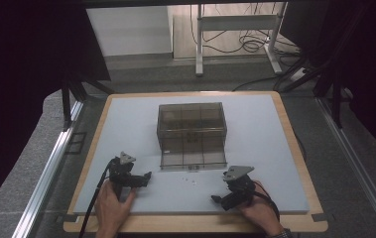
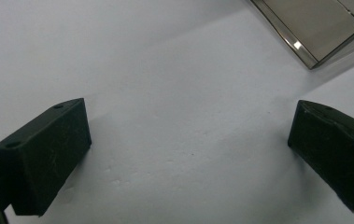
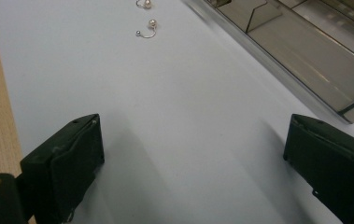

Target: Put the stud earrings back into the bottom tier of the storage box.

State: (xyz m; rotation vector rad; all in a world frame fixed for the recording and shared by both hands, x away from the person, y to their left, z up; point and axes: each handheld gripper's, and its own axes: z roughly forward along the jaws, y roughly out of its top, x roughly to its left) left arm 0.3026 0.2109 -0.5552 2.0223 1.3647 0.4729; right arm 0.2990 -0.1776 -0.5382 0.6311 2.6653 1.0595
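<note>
While both our tools (image 1: 148,176) (image 1: 215,198) rest released, earrings (image 3: 147,28) lie unobstructed between them, near the box (image 1: 191,134), hooks curving left.

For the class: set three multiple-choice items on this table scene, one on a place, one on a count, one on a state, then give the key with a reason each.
1. Where do the pearl earrings lie?
A. on the white mat in front of the box
B. inside the box
C. on the floor

2. How many earrings show in the right gripper view?
A. two
B. five
C. none

3. How do the jaws of the right gripper stand?
A. shut on an earring
B. open, nothing between them
C. shut on the box

Key: 1 A, they rest on the mat beside the smoky clear box. 2 A, two hooks with pearls. 3 B, bare mat shows between the jaws.
</note>
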